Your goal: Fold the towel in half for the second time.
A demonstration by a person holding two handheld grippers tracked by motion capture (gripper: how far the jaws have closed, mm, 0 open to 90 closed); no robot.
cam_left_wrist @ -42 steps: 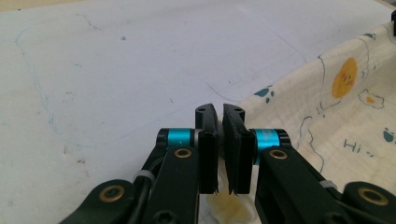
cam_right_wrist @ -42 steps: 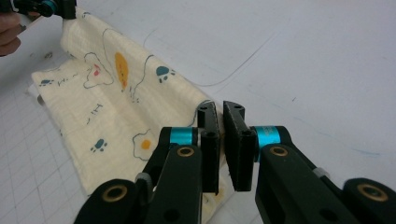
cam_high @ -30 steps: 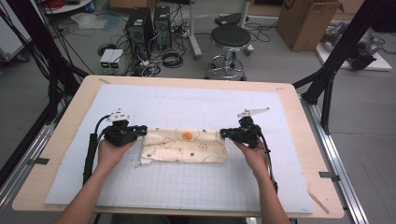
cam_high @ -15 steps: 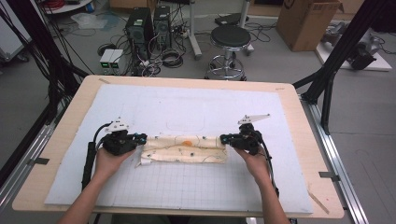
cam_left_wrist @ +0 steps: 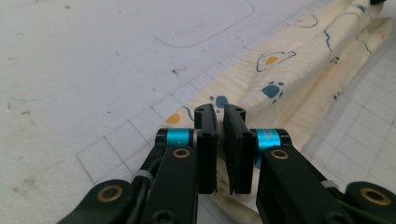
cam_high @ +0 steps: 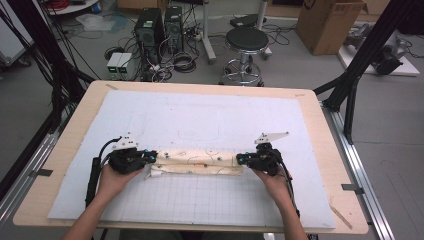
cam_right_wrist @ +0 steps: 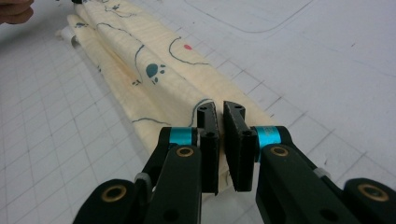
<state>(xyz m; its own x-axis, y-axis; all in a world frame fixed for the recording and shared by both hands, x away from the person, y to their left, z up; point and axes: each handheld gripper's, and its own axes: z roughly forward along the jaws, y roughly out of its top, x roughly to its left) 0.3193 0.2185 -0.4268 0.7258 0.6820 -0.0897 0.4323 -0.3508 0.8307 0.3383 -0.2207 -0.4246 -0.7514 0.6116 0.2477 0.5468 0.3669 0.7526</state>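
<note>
Cream cloth [cam_high: 197,163] pinched by both nearly closed tongs.

My work surface: wooden table [cam_high: 70,145], covered by a white gridded mat [cam_high: 200,120]. On the mat, near-centre: one cream patterned cloth [cam_high: 200,162], folded into a long strip running left to right.

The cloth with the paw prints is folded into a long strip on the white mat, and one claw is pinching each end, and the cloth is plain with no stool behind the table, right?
Almost. A black stool does stand behind the table, as the high view shows. The rest holds: the cloth is a long folded strip on the white mat, with the left claw and right claw at its ends.
</note>
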